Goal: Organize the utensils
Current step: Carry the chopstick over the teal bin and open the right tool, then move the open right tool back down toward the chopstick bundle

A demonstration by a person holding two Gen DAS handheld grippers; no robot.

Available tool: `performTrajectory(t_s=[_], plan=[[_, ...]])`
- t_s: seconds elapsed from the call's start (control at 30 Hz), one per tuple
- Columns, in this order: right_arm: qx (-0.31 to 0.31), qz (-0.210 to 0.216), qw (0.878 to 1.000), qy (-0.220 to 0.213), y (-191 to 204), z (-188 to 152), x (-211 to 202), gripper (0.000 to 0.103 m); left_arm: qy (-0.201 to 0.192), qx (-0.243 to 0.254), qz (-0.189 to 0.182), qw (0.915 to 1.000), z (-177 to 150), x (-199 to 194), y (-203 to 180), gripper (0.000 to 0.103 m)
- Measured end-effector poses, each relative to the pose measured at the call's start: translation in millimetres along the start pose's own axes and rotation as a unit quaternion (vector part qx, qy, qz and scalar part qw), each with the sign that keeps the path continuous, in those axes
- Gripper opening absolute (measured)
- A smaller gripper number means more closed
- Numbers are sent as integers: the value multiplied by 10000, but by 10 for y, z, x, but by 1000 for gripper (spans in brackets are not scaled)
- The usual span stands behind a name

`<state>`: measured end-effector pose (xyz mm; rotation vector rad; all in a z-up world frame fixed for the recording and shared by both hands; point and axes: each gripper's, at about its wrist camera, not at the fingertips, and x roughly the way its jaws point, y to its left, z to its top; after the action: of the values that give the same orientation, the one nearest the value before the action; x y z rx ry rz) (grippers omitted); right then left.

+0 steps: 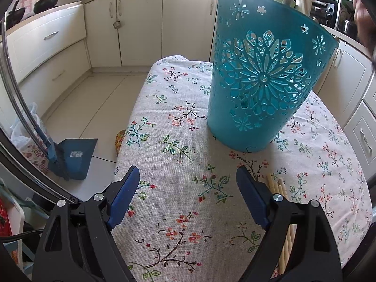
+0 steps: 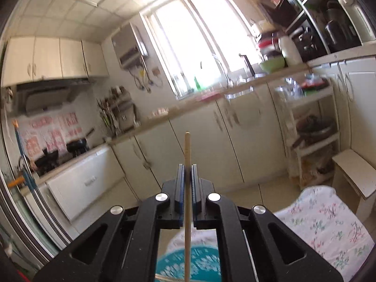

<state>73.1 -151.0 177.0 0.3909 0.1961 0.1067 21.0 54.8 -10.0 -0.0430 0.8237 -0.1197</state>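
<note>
Gripping a single wooden chopstick (image 2: 187,155) between the blue pads of the right gripper (image 2: 187,171), jaws closed tight on it. Standing roughly upright in the right wrist view, tip poking above the pads, shaft running down past the gripper body. Hanging above the teal holder (image 2: 202,263), whose rim is showing blurred at the bottom edge of that view.

Sitting on the floral tablecloth (image 1: 178,145), the teal holder (image 1: 263,80) is occupying the far right part of the table, cut-out flower pattern facing the left wrist camera; contents not discernible through the holes.

Lying near the table's near right edge, a bundle of more chopsticks (image 1: 279,188), partly hidden behind the right finger of the left gripper (image 1: 188,183). Hovering over the cloth with jaws spread wide, nothing between the pads.

Showing beyond the table: cream cabinets (image 1: 141,23), tiled floor (image 1: 94,94), blue dustpan (image 1: 77,157) beside the table's left edge, bright window (image 2: 199,42) over the counter.
</note>
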Motion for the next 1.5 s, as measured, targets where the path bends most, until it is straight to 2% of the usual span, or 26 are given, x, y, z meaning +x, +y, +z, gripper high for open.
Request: performTrajectory(t_s=[0.13,0.27,0.37,0.47,0.6,0.67,0.77,0.83,0.9,0.93,1.0,1.27,1.5], plan=[[-178,-10,9994,298,-31,-196,-10,7,-20,-50,-14,10000,-3,-3,25,81],[-289,73,9988,386,-21,-256,-163,7,-23,-76,0,10000,-8,2,38,81],[-449,191,9984,301,51,-240,-458,9,-29,-112,15,9999,-10,1,49,81],[-632,271,9976,111,124,-221,-782,21,-29,-152,33,9999,-6,1,45,81],[-924,249,9954,100,139,-349,-1292,21,-34,-210,51,9998,-2,1,56,81],[-1019,130,9941,356,81,-537,-1422,21,-40,-236,57,9997,2,-1,70,80],[-934,-93,9856,1409,-114,-1006,-1398,21,-41,-262,65,9996,-2,-2,74,80],[-813,-246,9712,2227,-269,-1373,-1283,21,-37,-266,81,9996,0,3,79,80],[-681,-279,9564,2825,-371,-1662,-1168,21,-35,-272,96,9996,4,7,75,80],[-666,-291,9518,2981,-400,-1764,-1124,21,-29,-279,102,9996,4,10,76,80],[-664,-323,9435,3231,-427,-1904,-1015,20,-20,-299,112,9995,4,14,82,80],[-879,-444,9347,3414,-378,-2020,-826,20,-11,-300,99,9995,7,18,78,80],[-1063,-497,9287,3517,-334,-2094,-847,20,2,-281,83,9996,12,23,66,80]])
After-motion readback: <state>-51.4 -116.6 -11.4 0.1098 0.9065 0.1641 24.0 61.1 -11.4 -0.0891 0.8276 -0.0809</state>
